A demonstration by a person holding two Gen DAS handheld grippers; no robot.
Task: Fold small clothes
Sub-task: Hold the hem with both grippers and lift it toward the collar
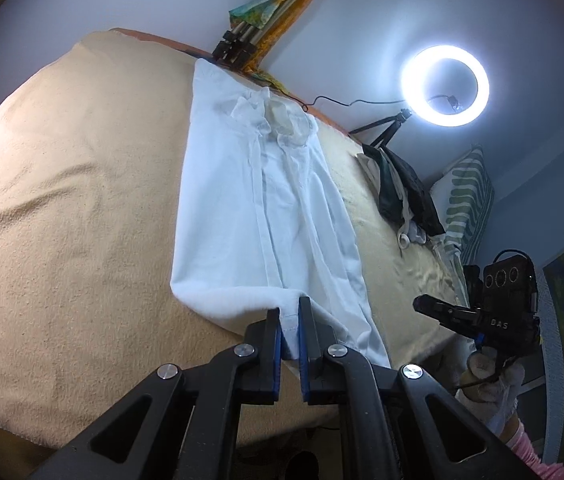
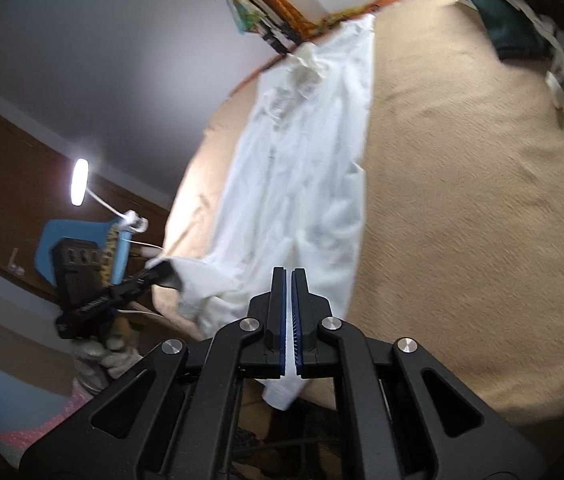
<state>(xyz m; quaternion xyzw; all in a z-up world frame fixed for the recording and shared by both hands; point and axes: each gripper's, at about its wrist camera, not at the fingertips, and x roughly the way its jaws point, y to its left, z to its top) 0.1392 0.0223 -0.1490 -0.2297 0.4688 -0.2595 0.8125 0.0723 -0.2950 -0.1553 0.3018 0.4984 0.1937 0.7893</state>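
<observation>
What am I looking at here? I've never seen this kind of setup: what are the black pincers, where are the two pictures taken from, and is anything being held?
There is no robot. A person holds a two-finger claw in each hand, with a wide-angle camera on each looking along its fingers. One picture is from the left claw, the other from the right claw; each also shows the other claw off to the side, gripped by a gloved hand. A white garment lies stretched across a bed covered by a beige blanket. Both claws are shut on its near edge. Farther back lie a dark clothes pile and a striped pillow, and a ring light glows.
</observation>
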